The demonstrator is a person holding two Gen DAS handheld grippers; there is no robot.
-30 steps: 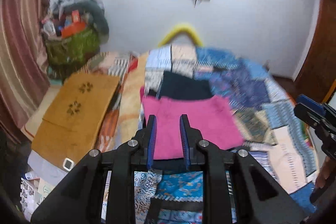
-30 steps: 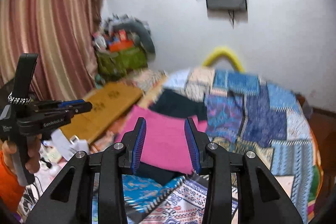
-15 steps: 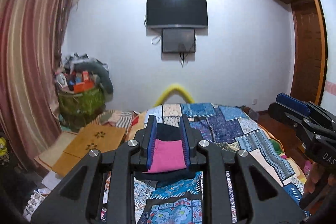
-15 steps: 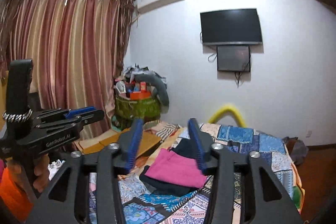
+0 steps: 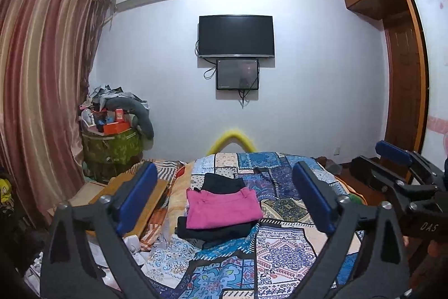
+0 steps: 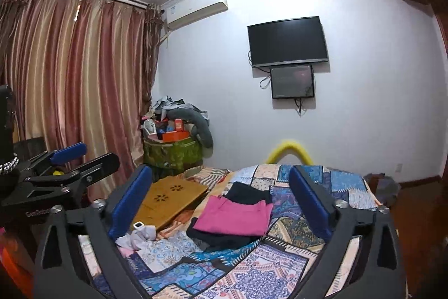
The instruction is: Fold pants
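Note:
Folded pink pants (image 5: 222, 208) lie on top of folded black clothes (image 5: 221, 182) on the patchwork bed cover (image 5: 282, 251). They also show in the right wrist view (image 6: 235, 216). My left gripper (image 5: 224, 199) is open and empty, held back from the bed above its near end. My right gripper (image 6: 221, 202) is open and empty, also held back. The right gripper shows at the right edge of the left wrist view (image 5: 403, 178). The left gripper shows at the left edge of the right wrist view (image 6: 64, 167).
A wooden lap desk (image 6: 168, 199) lies left of the clothes. A heaped green basket (image 5: 112, 145) stands in the corner by the curtains (image 5: 42, 102). A TV (image 5: 236, 37) hangs on the far wall. A wardrobe (image 5: 403, 74) stands at the right.
Both grippers pulled back and up from the pink pants, tilting from looking down at the bed to looking across the room. Both have opened wide.

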